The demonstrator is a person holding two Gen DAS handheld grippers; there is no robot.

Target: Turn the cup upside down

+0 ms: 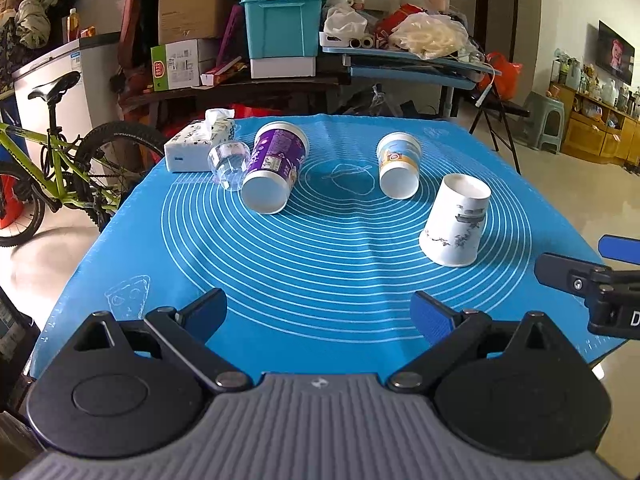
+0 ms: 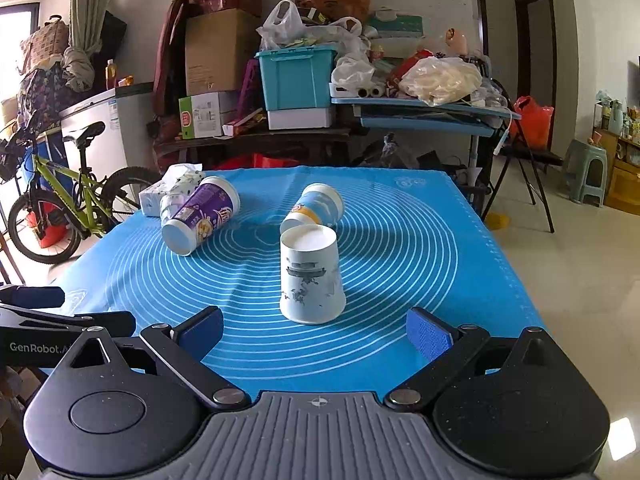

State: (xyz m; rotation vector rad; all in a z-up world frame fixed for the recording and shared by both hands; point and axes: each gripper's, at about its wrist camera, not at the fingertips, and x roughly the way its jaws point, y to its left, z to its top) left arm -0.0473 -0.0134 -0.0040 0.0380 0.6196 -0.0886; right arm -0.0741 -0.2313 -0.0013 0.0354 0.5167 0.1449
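A white paper cup with an ink drawing (image 1: pixel 456 220) (image 2: pixel 311 276) stands upside down on the blue mat (image 1: pixel 320 272) (image 2: pixel 420 260), just ahead of my right gripper (image 2: pixel 316 334). A purple cup (image 1: pixel 274 170) (image 2: pixel 202 214), a clear plastic cup (image 1: pixel 230 164) (image 2: pixel 171 204) and a small white-and-yellow cup (image 1: pixel 399 164) (image 2: pixel 316 208) lie on their sides farther back. My left gripper (image 1: pixel 320 314) is open and empty above the mat's near edge. My right gripper is open and empty; it also shows in the left wrist view (image 1: pixel 588 268).
A tissue pack (image 1: pixel 198 144) (image 2: pixel 168 190) sits at the mat's far left corner. A green bicycle (image 1: pixel 60 168) (image 2: pixel 68 204) stands left of the table. Cluttered shelves with boxes and a teal bin (image 1: pixel 280 28) (image 2: pixel 296 76) are behind.
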